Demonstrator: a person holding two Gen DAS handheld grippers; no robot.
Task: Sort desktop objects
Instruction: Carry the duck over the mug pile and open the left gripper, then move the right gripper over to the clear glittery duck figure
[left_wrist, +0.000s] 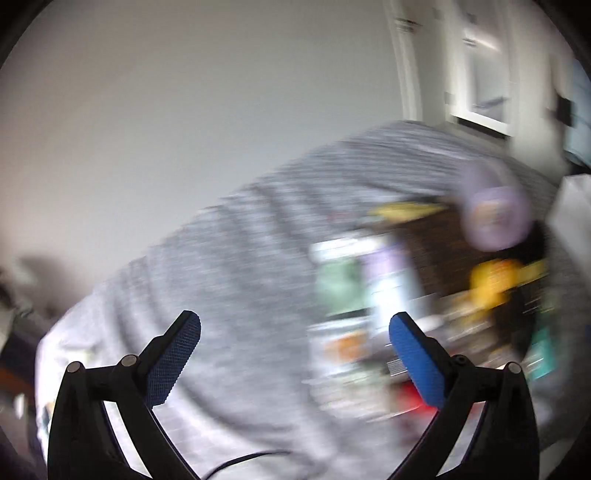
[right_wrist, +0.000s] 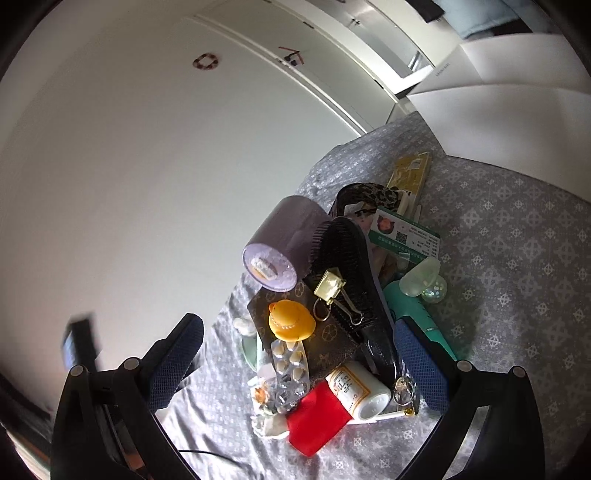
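Note:
A pile of small objects lies on a grey patterned cloth. In the right wrist view I see a yellow rubber duck, a black hairbrush, a purple tape roll, a pill blister, a white medicine bottle, a red block and a brown wallet. My right gripper is open just above the pile, holding nothing. The left wrist view is blurred; the pile shows at its right. My left gripper is open and empty, left of the pile.
A white wall stands left of the cloth. A white box stands behind it at the right. A teal case, a clear cap, a green card and a yellow packet lie at the pile's far side.

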